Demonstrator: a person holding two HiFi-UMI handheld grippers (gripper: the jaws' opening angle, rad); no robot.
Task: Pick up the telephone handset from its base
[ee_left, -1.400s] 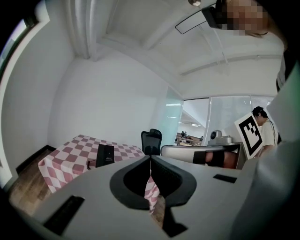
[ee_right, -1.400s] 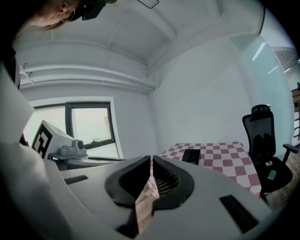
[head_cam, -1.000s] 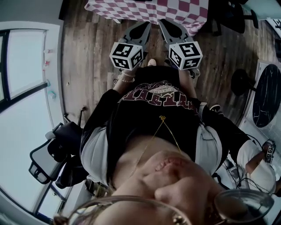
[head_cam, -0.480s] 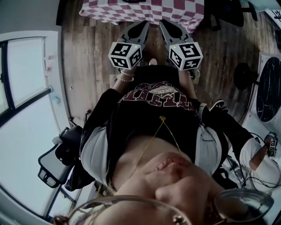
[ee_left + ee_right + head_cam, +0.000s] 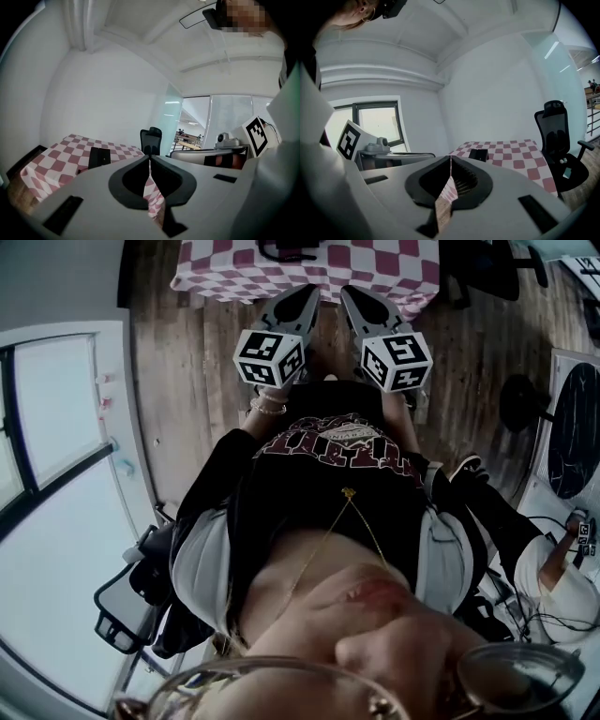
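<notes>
The telephone (image 5: pixel 286 251) is a dark shape on the red-and-white checkered table (image 5: pixel 375 263) at the top edge of the head view. It shows as a black box (image 5: pixel 99 157) in the left gripper view and, small, as a black box (image 5: pixel 478 154) in the right gripper view. My left gripper (image 5: pixel 312 292) and right gripper (image 5: pixel 347 292) are held side by side in front of my body, pointing at the table's near edge, short of the phone. The left gripper (image 5: pixel 150 157) and the right gripper (image 5: pixel 450 158) are both shut, with nothing between their jaws.
A wooden floor (image 5: pixel 187 362) lies between me and the table. A black office chair (image 5: pixel 555 136) stands beside the table and shows behind it as the chair (image 5: pixel 151 140). Another chair (image 5: pixel 131 596) is at lower left, a round dark table (image 5: pixel 572 427) at the right.
Both grippers have moved toward the checkered table. More of the table shows, and the phone has come into view at the top edge.
</notes>
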